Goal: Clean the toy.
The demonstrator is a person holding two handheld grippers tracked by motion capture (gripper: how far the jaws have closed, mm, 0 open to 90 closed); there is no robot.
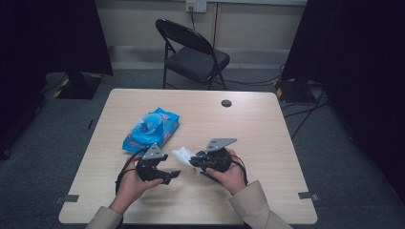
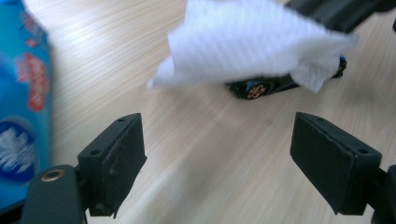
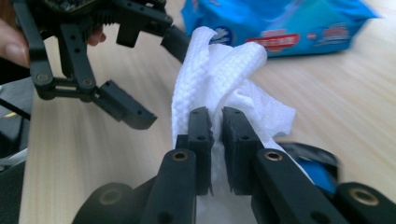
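The right gripper point(image 3: 215, 122) pinches one white wipe point(image 3: 219, 74), held just above a small toy car point(image 2: 261, 87) near the table's middle; the left gripper point(image 2: 217, 140) hangs wide and empty beside it. One wipe is out of the one blue packet point(image 1: 152, 129) at far left — by my judgement the wiping of the car is yet to begin.

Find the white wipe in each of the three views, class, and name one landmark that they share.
High view: wipe at table centre, at the right gripper's tips.
Left gripper view: wipe top centre.
Right gripper view: wipe centre, pinched in the jaws.
Shared landmark: blue pack.
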